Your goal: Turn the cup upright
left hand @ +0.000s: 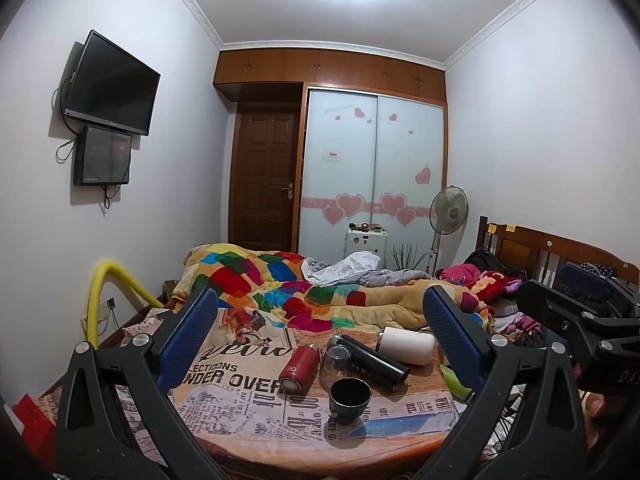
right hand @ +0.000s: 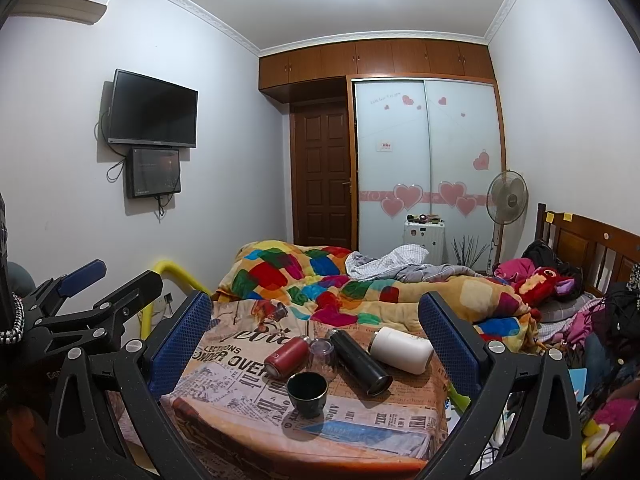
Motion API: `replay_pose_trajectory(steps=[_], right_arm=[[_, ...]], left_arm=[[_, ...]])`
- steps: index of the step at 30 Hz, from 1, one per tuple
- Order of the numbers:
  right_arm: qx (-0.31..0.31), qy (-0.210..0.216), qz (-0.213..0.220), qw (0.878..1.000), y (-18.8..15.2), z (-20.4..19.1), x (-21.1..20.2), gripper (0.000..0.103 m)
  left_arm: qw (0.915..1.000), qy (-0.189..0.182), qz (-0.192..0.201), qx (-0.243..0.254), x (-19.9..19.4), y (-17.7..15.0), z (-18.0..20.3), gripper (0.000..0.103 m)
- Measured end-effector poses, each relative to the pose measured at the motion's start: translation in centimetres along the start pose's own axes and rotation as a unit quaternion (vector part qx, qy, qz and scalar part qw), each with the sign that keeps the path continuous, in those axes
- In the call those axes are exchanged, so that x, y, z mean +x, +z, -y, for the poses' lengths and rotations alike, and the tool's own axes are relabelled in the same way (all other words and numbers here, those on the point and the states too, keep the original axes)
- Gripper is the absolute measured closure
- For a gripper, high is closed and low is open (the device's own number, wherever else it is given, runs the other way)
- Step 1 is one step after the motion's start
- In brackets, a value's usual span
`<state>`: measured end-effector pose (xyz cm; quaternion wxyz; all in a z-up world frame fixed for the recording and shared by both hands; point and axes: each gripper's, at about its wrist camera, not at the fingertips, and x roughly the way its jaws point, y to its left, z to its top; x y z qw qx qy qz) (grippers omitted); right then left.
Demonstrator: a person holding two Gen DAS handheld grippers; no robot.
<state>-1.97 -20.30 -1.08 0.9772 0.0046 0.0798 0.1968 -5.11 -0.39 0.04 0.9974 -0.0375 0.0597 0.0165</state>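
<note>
A small dark cup (left hand: 350,399) stands upright, mouth up, at the front of a newspaper-print table (left hand: 248,420); it also shows in the right wrist view (right hand: 307,393). Behind it lie a red flask (left hand: 299,368) (right hand: 286,356), a clear glass (left hand: 335,362) (right hand: 322,354), a black flask (left hand: 370,360) (right hand: 360,360) and a white bottle (left hand: 406,345) (right hand: 402,349), all on their sides. My left gripper (left hand: 320,344) is open and empty, held back from the table. My right gripper (right hand: 314,340) is open and empty too, beside the left one.
A bed with a colourful patchwork quilt (left hand: 304,292) lies right behind the table. A yellow tube (left hand: 104,300) curves at the left. The right gripper's body (left hand: 580,320) shows at the right edge of the left wrist view; the left gripper's body (right hand: 80,312) shows at the left of the right wrist view.
</note>
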Motion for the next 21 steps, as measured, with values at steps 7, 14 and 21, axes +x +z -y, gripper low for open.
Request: replay_pose_trajectory(steps=[7, 14, 21], right_arm=[[-0.001, 0.000, -0.001, 1.000, 0.02, 0.02, -0.02, 0.000], [0.000, 0.000, -0.001, 1.000, -0.01, 0.09, -0.01, 0.000], [-0.001, -0.002, -0.009, 1.000, -0.41, 0.09, -0.19, 0.000]], left_arm=[[1.0000, -0.001, 0.000, 0.000, 0.00, 0.01, 0.05, 0.000], [1.0000, -0.005, -0.003, -0.001, 0.22, -0.03, -0.20, 0.000], [0.9999, -0.008, 0.005, 0.006, 0.10, -0.24, -0.51, 0.000]])
